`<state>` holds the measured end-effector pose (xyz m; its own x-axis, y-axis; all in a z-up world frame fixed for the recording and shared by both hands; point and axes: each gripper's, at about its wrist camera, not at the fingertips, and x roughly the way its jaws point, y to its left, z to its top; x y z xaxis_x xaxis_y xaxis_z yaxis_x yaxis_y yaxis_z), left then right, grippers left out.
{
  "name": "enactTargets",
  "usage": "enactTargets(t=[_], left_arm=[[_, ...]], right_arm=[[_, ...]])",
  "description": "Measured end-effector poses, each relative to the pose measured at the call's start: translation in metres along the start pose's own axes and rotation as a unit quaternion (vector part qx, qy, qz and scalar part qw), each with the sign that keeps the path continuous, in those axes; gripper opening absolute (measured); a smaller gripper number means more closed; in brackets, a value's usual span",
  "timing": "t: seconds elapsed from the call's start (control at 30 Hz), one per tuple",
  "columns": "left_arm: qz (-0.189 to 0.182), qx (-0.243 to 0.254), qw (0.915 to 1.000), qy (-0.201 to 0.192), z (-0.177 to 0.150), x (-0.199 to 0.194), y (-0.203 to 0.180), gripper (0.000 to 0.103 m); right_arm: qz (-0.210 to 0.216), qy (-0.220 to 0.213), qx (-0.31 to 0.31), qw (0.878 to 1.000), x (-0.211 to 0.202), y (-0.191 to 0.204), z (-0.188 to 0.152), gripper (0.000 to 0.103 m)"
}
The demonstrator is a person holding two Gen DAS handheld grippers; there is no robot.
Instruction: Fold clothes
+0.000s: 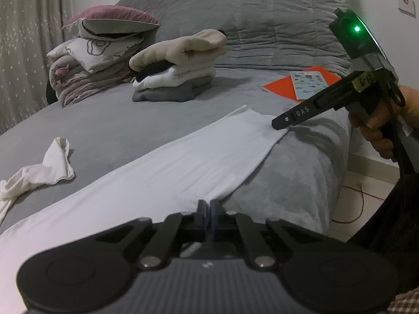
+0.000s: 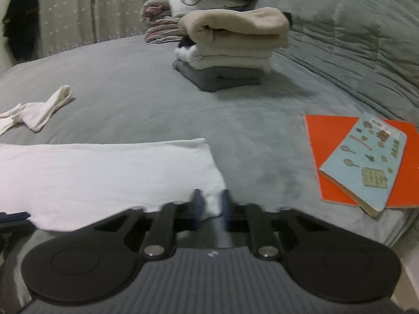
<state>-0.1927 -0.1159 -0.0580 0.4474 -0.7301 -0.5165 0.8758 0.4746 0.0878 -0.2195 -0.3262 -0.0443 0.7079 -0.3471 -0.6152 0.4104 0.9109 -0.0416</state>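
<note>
Left wrist view: both hand-held grippers at the white cloth's near edge

Left wrist view shows the left hand-held gripper (image 1: pixel 207 205) pressed together, pinching the near edge of a long, flat white cloth garment (image 1: pixel 162 167) spread on the grey bed (image 1: pixel 117 120). At 2 o'clock the right hand-held gripper (image 1: pixel 281 125), gripped by a hand (image 1: pixel 379 133), touches the garment's far corner. Right wrist view, blurred, shows that gripper's fingers spread, with the white corner lying between them. A crumpled white sock (image 1: pixel 52 167) lies at 9 o'clock. A stack of folded beige, white and grey clothes (image 1: pixel 178 70) sits at 12 o'clock, an orange folder under a pale blue booklet (image 2: pixel 364 164) at 3 o'clock.
</note>
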Motion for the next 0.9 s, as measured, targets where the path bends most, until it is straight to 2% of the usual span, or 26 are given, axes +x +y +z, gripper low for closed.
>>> enactTargets(t=[0.23, 0.43, 0.57, 0.6, 0.67, 0.73, 0.77, 0.8, 0.9], left_arm=[[-0.011, -0.01, 0.9997, -0.02, 0.005, -0.009, -0.001, 0.001], [-0.036, -0.019, 0.9991, 0.011, -0.004, 0.0, -0.006, 0.002], [-0.049, -0.019, 0.9985, 0.011, 0.001, -0.002, -0.005, 0.007], [-0.054, -0.023, 0.9982, 0.009, 0.002, -0.003, -0.004, 0.011], [-0.06, -0.03, 0.9977, 0.006, 0.005, -0.005, -0.002, 0.025], [-0.067, -0.037, 0.9971, 0.002, 0.008, -0.007, 0.0, 0.032], [-0.071, -0.04, 0.9967, 0.0, 0.009, -0.009, 0.001, 0.033], [-0.074, -0.044, 0.9963, -0.002, 0.01, -0.01, 0.002, 0.034], [-0.08, -0.056, 0.9952, -0.007, 0.014, -0.012, 0.006, 0.037]], right_arm=[[-0.008, -0.003, -0.014, 1.0, -0.018, 0.002, 0.002, 0.004], [-0.031, 0.029, -0.022, 0.999, -0.01, 0.001, -0.001, 0.004], [-0.031, 0.019, -0.019, 0.999, -0.011, 0.001, 0.001, 0.014], [-0.03, 0.015, -0.016, 0.999, -0.012, 0.0, 0.002, 0.015], [-0.027, 0.011, -0.007, 1.0, -0.011, -0.004, 0.005, 0.019], [-0.024, 0.006, 0.004, 1.0, -0.01, -0.008, 0.008, 0.032], [-0.021, 0.001, 0.01, 1.0, -0.01, -0.01, 0.009, 0.046], [-0.016, -0.003, 0.016, 1.0, -0.01, -0.011, 0.01, 0.049], [0.003, -0.015, 0.03, 0.999, -0.011, -0.012, 0.015, 0.049]])
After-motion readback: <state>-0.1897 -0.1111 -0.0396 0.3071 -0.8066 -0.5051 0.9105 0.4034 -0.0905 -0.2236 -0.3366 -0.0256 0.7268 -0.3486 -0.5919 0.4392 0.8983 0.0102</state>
